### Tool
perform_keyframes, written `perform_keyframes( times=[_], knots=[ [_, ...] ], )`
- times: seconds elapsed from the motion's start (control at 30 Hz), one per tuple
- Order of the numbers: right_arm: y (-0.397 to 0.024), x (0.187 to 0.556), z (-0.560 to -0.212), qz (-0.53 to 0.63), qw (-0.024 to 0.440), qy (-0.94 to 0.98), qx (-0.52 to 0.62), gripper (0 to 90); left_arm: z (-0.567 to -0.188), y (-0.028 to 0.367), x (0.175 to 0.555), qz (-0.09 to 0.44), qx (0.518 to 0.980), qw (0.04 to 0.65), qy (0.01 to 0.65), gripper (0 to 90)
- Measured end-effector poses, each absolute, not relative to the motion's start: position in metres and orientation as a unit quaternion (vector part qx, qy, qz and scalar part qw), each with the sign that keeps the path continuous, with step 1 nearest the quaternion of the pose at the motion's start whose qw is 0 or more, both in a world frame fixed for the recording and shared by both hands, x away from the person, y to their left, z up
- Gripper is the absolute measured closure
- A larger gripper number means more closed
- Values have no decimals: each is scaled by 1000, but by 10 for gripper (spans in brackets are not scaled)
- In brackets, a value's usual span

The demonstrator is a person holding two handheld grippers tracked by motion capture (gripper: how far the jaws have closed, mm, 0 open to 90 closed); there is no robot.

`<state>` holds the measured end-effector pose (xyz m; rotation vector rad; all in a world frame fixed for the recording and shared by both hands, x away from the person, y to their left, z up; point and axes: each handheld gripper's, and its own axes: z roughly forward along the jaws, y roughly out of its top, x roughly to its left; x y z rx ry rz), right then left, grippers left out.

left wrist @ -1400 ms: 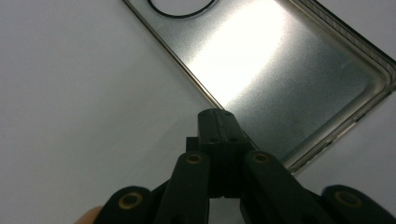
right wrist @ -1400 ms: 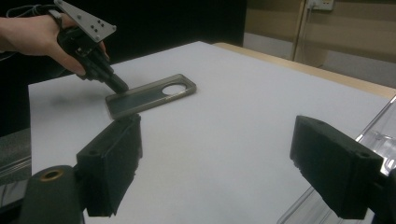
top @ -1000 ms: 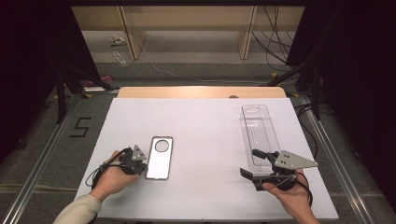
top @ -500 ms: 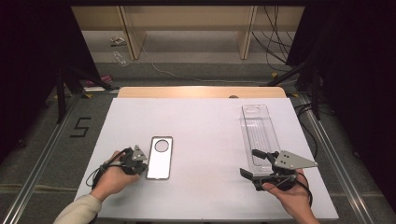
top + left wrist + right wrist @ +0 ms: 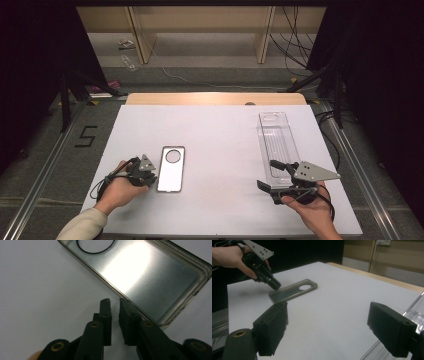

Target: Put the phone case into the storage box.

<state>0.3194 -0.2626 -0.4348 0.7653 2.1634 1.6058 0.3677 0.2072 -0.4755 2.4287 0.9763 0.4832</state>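
The left tongs [image 5: 114,302], just opening to a narrow gap, straddle the case [image 5: 171,168] edge flat on the tabletop [image 5: 220,140], likely starting a grasp; right tongs [image 5: 337,327] wait wide.

The left gripper [image 5: 114,305] comes up from the bottom edge, its two black jaws parted by a narrow gap, having just been opening, with nothing between them. Their tips sit just beside the near long edge of the phone case [image 5: 147,277], which lies flat and slantwise on the white table [image 5: 42,282]. The right jaw's tip overlaps that edge; whether it touches is unclear. The case's shiny inside faces up, a round cutout ring [image 5: 95,247] at its far end
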Motion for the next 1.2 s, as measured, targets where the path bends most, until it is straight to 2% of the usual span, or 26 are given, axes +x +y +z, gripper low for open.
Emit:
perform_keyframes(
  times=[0.07,0.1,0.13,0.17,0.2,0.23,0.27,0.3,0.33,0.37,0.5,0.87,1.2],
  knots=[
    [-263,319,-435,565,170,761,269,181,-474,209,368,180,884,238,360,726],
    [-263,319,-435,565,170,761,269,181,-471,210,369,185,882,241,361,726],
    [-263,319,-435,565,170,761,269,182,-468,211,368,190,881,242,359,609],
    [-263,319,-435,565,169,761,269,182,-467,212,368,192,881,244,356,564],
    [-263,319,-435,565,169,761,269,182,-463,212,367,195,880,248,355,564],
    [-263,320,-435,565,169,762,269,181,-461,211,367,195,879,254,353,509],
    [-262,319,-435,564,168,762,270,181,-458,211,366,194,880,259,347,392],
    [-262,319,-435,564,168,762,270,181,-455,209,365,194,882,265,338,392],
    [-262,319,-435,565,169,762,269,181,-452,207,364,193,883,275,328,303],
    [-262,319,-435,565,169,762,269,181,-449,206,363,190,884,284,319,303],
    [-262,319,-435,565,170,761,269,179,-438,196,357,185,891,311,276,162],
    [-263,319,-434,565,172,761,269,168,-432,178,347,163,907,329,207,87],
    [-262,319,-434,565,172,761,268,163,-431,171,346,167,914,319,188,64]
  ],
)
